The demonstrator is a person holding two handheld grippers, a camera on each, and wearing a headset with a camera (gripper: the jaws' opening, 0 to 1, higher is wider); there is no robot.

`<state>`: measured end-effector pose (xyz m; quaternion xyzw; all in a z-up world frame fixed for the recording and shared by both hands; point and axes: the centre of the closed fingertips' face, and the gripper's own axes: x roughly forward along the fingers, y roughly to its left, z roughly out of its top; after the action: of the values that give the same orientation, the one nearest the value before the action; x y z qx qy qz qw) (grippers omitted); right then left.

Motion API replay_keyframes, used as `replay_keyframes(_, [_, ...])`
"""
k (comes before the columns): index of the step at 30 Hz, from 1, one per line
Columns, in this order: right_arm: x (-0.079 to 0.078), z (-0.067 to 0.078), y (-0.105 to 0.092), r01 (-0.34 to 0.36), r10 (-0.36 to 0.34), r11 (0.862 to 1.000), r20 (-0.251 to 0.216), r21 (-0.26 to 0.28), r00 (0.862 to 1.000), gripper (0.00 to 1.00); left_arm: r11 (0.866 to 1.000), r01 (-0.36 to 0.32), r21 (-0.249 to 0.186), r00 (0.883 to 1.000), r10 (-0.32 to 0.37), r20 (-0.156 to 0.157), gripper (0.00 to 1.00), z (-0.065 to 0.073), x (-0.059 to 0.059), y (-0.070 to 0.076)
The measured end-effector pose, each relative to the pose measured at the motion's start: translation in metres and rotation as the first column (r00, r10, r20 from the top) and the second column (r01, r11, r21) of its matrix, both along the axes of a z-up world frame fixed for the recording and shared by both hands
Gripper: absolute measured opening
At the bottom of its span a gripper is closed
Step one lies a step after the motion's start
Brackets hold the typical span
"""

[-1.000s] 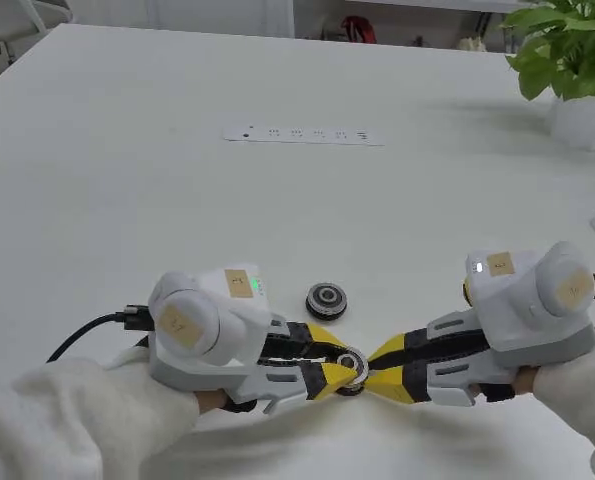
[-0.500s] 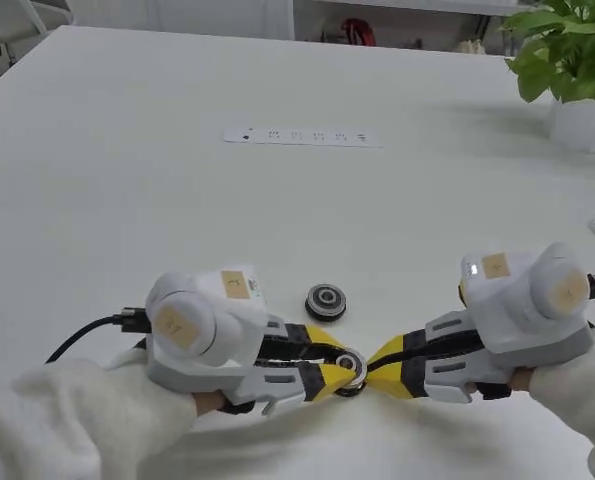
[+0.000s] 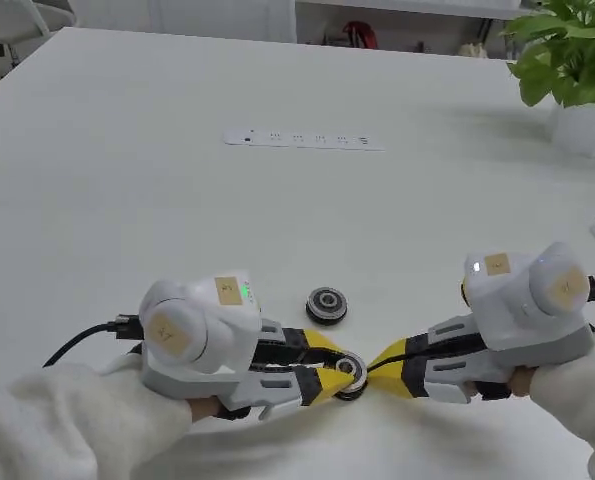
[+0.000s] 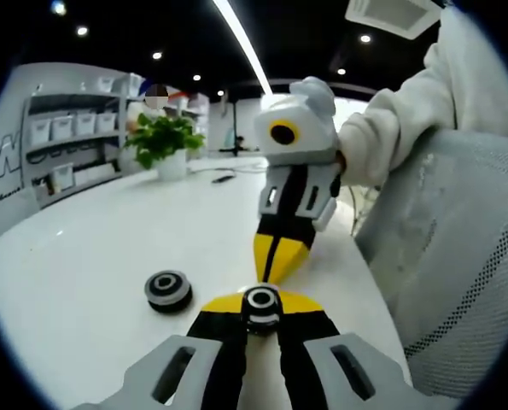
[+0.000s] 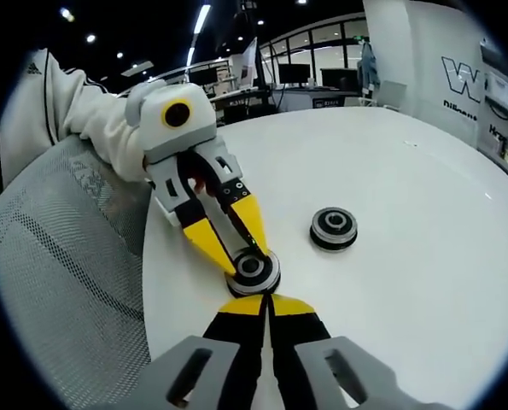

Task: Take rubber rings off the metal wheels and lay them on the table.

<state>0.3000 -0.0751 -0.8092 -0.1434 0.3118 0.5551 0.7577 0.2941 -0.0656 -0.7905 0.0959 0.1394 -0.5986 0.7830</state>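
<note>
Sitting in the clenched left gripper [image 3: 337,375], small metal wheel with black rubber ring [image 3: 351,366], right gripper [image 3: 377,360] pinched closed at its rim, second wheel [image 3: 327,304] on white table [image 3: 177,150] at 11 o'clock, white pot [image 3: 582,125] holding green plant [image 3: 567,50] at 2 o'clock.

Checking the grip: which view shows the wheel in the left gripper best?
Right gripper view: the wheel lies face-on, clamped by the left gripper. The left gripper view shows it between the jaws, partly covered; the head view shows it small.

Bright, even overhead light leaves soft shadows on the table [image 3: 127,180]; gripper views warp strongly toward their edges.
</note>
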Motion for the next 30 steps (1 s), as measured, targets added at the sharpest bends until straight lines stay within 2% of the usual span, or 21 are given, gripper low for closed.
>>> replay_keyframes(9, [-0.0002,0.0006,-0.0011,0.067,-0.065,0.997,-0.076,0.028,0.995,0.00,1.000,-0.002,-0.011,1.000,0.002,-0.001,0.13,0.0003,0.0000,0.0005])
replay_keyframes(12, [0.0003,0.0010,-0.0020,0.110,-0.104,0.993,-0.126,0.042,0.987,0.00,1.000,-0.002,-0.011,1.000,0.002,0.000,0.13,0.0006,-0.0002,0.0003])
replay_keyframes(14, [0.0017,0.0018,-0.0025,0.123,-0.115,0.991,-0.137,0.052,0.984,0.00,1.000,-0.002,-0.012,1.000,0.002,0.000,0.13,0.0007,-0.0003,0.0004])
replay_keyframes(17, [0.0009,0.0028,-0.0027,0.186,-0.165,0.979,-0.216,0.080,0.962,0.00,1.000,-0.002,-0.013,1.000,0.002,0.000,0.13,0.0008,-0.0002,0.0006])
replay_keyframes(19, [0.0029,0.0032,-0.0040,0.215,-0.187,0.972,-0.250,0.092,0.950,0.00,1.000,-0.002,-0.014,1.000,0.002,0.000,0.13,0.0009,-0.0003,0.0006])
replay_keyframes(22, [0.0029,0.0028,-0.0046,0.235,-0.201,0.967,-0.275,0.100,0.940,0.00,1.000,-0.002,-0.014,1.000,0.002,0.000,0.13,0.0008,-0.0002,0.0005])
replay_keyframes(25, [0.0022,0.0026,-0.0043,0.264,-0.218,0.958,-0.312,0.111,0.925,0.00,1.000,-0.002,-0.014,1.000,0.002,0.000,0.13,0.0008,-0.0002,0.0005])
replay_keyframes(26, [0.0025,0.0028,-0.0047,0.281,-0.229,0.952,-0.333,0.118,0.915,0.00,1.000,-0.002,-0.014,1.000,0.002,0.001,0.13,0.0007,-0.0001,0.0005])
replay_keyframes(30, [0.0024,0.0039,-0.0051,0.315,-0.244,0.939,-0.380,0.138,0.892,0.00,1.000,-0.001,-0.015,1.000,0.001,0.002,0.13,0.0006,0.0000,0.0006])
